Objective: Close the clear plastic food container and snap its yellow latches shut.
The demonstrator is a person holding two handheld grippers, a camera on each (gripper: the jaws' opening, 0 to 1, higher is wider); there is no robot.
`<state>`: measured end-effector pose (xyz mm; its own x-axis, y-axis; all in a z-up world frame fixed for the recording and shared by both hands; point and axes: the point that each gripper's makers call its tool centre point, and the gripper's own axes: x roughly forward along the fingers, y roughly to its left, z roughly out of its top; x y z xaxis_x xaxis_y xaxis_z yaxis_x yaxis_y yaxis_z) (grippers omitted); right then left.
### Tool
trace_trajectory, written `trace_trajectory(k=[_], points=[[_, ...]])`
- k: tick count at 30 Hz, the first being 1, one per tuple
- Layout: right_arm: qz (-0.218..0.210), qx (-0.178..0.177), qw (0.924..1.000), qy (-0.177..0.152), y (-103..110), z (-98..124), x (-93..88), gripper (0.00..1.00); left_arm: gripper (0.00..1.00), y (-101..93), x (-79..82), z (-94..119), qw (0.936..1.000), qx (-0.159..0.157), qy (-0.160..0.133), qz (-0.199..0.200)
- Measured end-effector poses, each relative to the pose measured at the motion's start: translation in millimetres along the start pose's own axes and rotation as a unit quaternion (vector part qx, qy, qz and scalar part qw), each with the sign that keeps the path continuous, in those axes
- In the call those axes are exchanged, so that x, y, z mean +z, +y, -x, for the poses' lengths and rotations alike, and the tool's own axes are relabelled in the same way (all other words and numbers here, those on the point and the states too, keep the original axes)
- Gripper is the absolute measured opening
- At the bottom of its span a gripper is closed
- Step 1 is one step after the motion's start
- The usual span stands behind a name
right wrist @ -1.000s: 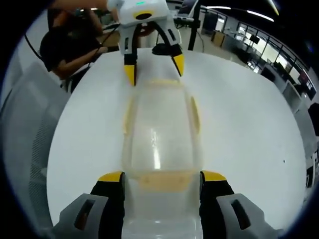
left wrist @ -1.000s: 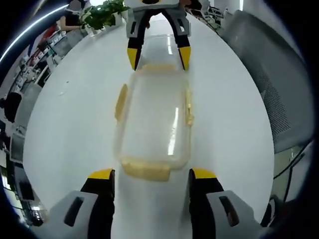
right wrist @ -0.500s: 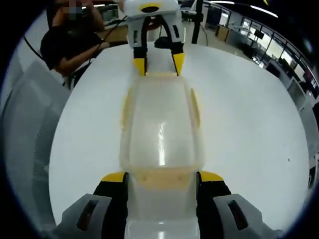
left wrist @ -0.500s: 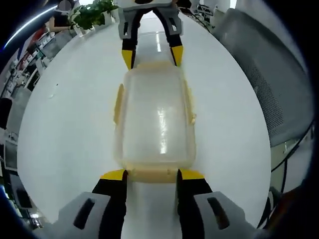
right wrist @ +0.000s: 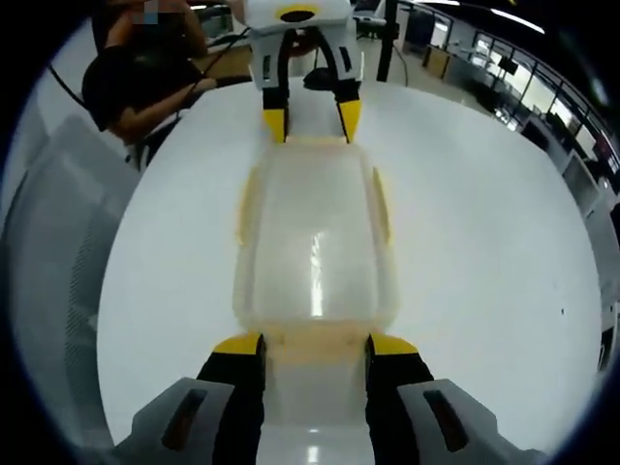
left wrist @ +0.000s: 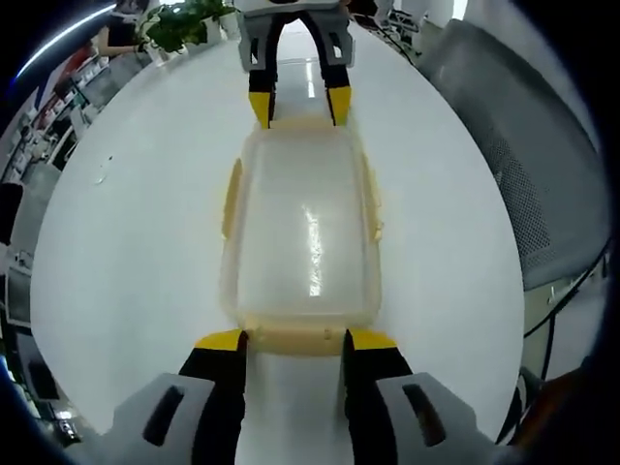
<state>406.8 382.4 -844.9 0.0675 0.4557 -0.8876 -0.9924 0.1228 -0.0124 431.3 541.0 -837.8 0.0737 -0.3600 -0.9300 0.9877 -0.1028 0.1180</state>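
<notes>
Left gripper view first: my left gripper (left wrist: 294, 340) has its yellow-tipped jaws parted about the width of the near end latch (left wrist: 291, 336), one tip at each end of it, touching or nearly so; I cannot tell if they press. Beyond it the clear plastic food container (left wrist: 300, 228) lies lengthwise on the white table (left wrist: 126, 252), lid on, with a yellow side latch (left wrist: 232, 199) along its left edge. At its far end my right gripper (left wrist: 299, 105) stands with jaws apart at the far latch.

From the right gripper view, my right gripper (right wrist: 315, 346) brackets its latch (right wrist: 314, 341) the same way. White tabletop lies bare on both sides of the container. A grey mesh chair (left wrist: 528, 165) borders the table's right edge, and a person (right wrist: 136, 92) sits beyond the far end.
</notes>
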Motion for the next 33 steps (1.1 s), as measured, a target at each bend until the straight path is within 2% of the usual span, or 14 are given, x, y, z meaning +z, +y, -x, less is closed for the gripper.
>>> trace_trajectory(k=[4, 9, 10, 22, 28, 31, 33], points=[[-0.002, -0.001, 1.0000, -0.002, -0.1, 0.0, -0.4, 0.39, 0.39, 0.1, -1.4, -0.5, 0.9999, -0.003, 0.000, 0.013], [-0.002, -0.001, 1.0000, -0.003, 1.0, 0.4, -0.8, 0.39, 0.39, -1.1, -0.4, -2.1, 0.9999, -0.005, 0.012, 0.008], [-0.002, -0.001, 1.0000, -0.003, 1.1, 0.3, -0.8, 0.39, 0.39, -1.1, -0.9, -2.2, 0.9997, -0.004, 0.018, 0.017], [-0.005, 0.000, 1.0000, -0.001, 1.6, 0.4, -1.2, 0.39, 0.37, -2.9, -0.8, -1.7, 0.9994, 0.009, 0.032, 0.013], [-0.004, 0.000, 1.0000, 0.001, 1.7, 0.6, -0.4, 0.38, 0.37, -2.6, -0.7, -0.4, 0.9991, 0.017, 0.035, 0.014], [0.016, -0.005, 0.9999, 0.000, 1.5, 1.6, 0.8, 0.39, 0.37, -7.0, -1.2, 2.2, 0.9990, 0.009, 0.030, 0.033], [0.020, -0.005, 0.9998, 0.009, 2.2, 2.5, -0.7, 0.38, 0.37, -7.2, 1.6, 6.5, 0.9992, 0.014, 0.024, 0.030]])
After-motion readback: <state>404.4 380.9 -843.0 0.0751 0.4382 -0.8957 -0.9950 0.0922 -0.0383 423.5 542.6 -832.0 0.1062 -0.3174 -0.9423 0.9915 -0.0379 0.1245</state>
